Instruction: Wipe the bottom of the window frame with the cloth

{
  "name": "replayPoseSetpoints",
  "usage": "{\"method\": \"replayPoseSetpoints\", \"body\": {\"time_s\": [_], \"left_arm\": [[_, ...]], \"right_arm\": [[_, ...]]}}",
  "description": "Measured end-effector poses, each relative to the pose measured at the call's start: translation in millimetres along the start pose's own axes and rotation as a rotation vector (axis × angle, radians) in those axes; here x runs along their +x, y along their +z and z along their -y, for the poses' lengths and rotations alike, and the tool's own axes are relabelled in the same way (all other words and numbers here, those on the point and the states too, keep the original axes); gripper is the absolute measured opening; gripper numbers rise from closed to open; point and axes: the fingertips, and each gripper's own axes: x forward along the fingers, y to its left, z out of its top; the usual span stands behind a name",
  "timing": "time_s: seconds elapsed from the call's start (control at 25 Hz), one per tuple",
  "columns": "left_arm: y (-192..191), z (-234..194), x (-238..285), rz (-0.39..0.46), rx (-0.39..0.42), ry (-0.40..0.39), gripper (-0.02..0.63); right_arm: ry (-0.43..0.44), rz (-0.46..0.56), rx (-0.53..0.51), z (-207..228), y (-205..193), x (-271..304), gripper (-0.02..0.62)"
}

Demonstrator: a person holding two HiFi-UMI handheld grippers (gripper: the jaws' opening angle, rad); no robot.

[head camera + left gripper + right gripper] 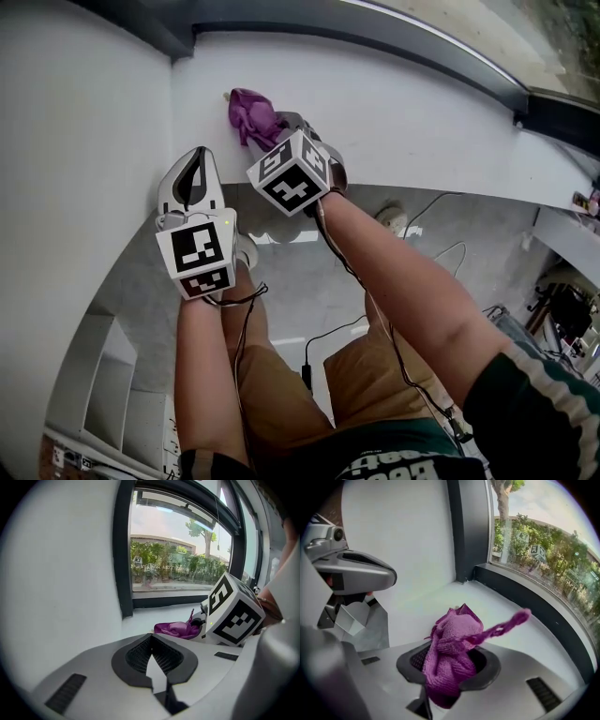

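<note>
A purple cloth (249, 112) rests bunched on the white sill (412, 103), close to the left corner of the window. My right gripper (274, 129) is shut on the cloth (451, 651), which bulges out of its jaws with one loose end (506, 624) sticking out to the right. The dark bottom rail of the window frame (412, 36) runs just beyond the sill, also seen in the right gripper view as a dark rail (534, 607). Beside the sill's front edge hangs my left gripper (194, 171), shut with nothing in it (152, 643). The cloth (177, 629) lies just ahead of it.
A white wall (75, 141) closes the left side and meets the dark upright frame post (123, 550). Below the sill are the floor with cables (441, 253), white shelving (112, 384) at the lower left, and the person's legs (281, 384).
</note>
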Motion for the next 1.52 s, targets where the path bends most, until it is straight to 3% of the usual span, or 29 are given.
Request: {"method": "replayPoseSetpoints", "body": {"time_s": [0.76, 1.36, 1.52], "left_arm": [[-8.5, -19.6, -4.4, 0.007, -0.06, -0.02, 0.008], [-15.2, -19.5, -0.1, -0.032, -0.056, -0.013, 0.009], [-6.7, -18.1, -5.5, -0.03, -0.017, 0.005, 0.008]], "right_arm": [[0.081, 0.053, -0.041, -41.0, 49.2, 32.5, 0.133], [0.107, 0.077, -0.048, -44.0, 54.3, 34.3, 0.134], [0.088, 0.156, -0.096, -39.7, 68.9, 15.2, 0.133]]}}
